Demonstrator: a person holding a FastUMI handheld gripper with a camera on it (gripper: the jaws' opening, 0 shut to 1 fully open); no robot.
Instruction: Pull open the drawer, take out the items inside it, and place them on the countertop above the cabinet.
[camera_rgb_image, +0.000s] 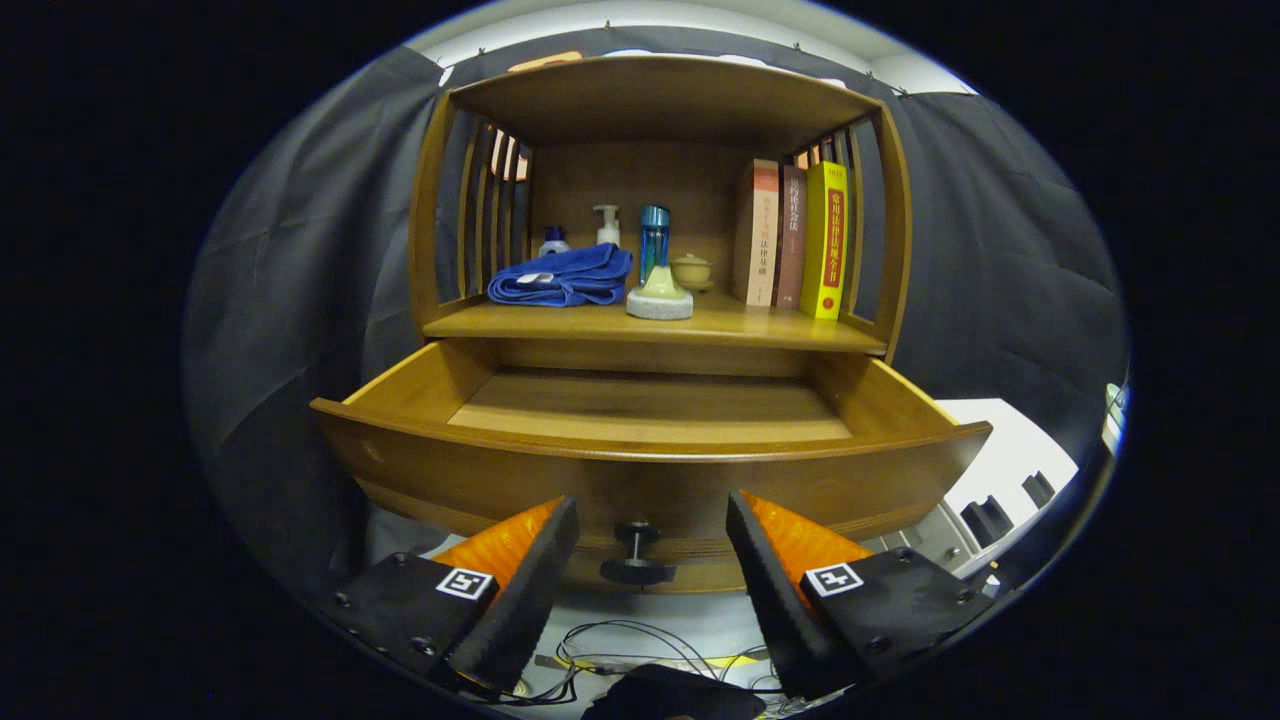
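The wooden drawer (560, 470) stands pulled out toward me, and the part of its floor that shows is bare wood. Its dark round knob (636, 552) sits between my fingers without touching either one. My gripper (652, 525) is open, fingertips level with the drawer front. On the countertop (760, 330) above lie a folded blue towel (563, 277) and a pale sponge-like block (659, 303) with a small yellowish piece on it, in front of a blue bottle (654, 240).
At the back of the shelf stand a white pump bottle (606, 224), a small blue-capped bottle (553, 240), a little lidded ceramic cup (691, 270) and three upright books (795, 240) on the right. Slatted side walls enclose the shelf. Cables (640, 650) lie on the floor below.
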